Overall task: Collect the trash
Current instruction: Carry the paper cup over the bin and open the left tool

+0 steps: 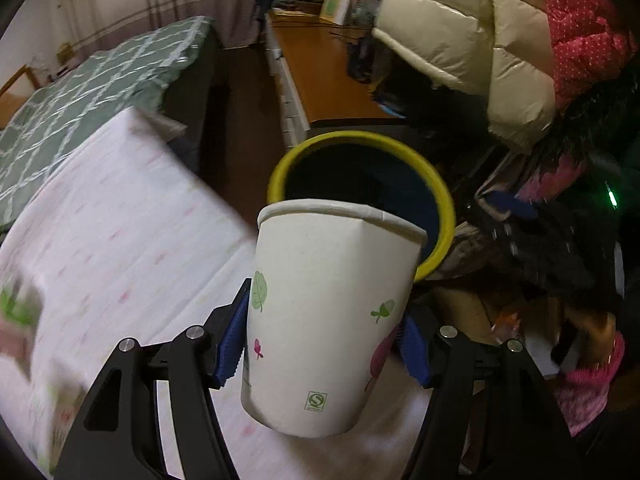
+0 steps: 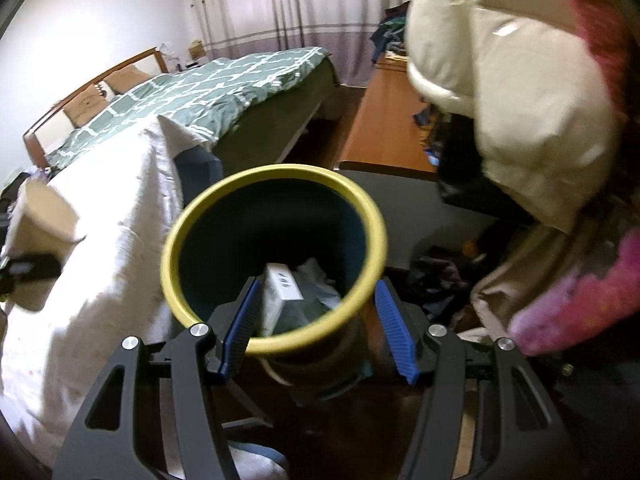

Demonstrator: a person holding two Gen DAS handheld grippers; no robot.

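A white paper cup printed with leaves is clamped between the blue pads of my left gripper, its mouth tilted away from me. It hangs over the bed's edge, just short of the near rim of the yellow-rimmed dark bin. In the right wrist view the cup shows blurred at far left. My right gripper hovers over the bin with its jaws apart and nothing pressed between them. A white box and crumpled waste lie inside the bin.
A white sheet with pink flecks covers the near bed, and a green checked quilt lies behind it. A wooden desk stands beyond the bin. A cream puffer jacket hangs at upper right. Heaped clothes crowd the bin's right side.
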